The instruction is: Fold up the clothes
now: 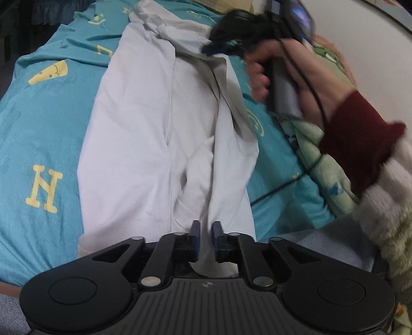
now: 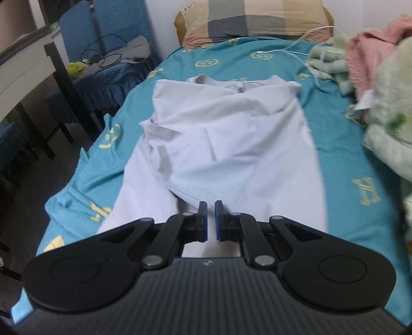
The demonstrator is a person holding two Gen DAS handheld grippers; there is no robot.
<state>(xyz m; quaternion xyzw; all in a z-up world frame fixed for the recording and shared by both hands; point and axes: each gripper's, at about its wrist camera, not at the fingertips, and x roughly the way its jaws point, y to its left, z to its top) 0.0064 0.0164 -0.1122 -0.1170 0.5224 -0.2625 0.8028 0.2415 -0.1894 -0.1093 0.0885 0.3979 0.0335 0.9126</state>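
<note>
The white shirt (image 2: 231, 144) lies on the bed (image 2: 347, 159), its sides folded in. It is not yet folded small. The left gripper (image 1: 206, 241) has its fingers a little apart, with shirt cloth between them. The right gripper (image 2: 210, 221) has its fingers nearly pressed together, empty, just above the shirt.

Shirt (image 2: 226, 144) on bedsheet (image 2: 347, 154); pillow (image 2: 257, 20) behind; blankets (image 2: 386, 103) right.

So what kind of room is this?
Most likely a bedroom. A white shirt lies on a bed with a teal sheet, a striped pillow sits at the far end, and fluffy blankets are heaped along one side.
</note>
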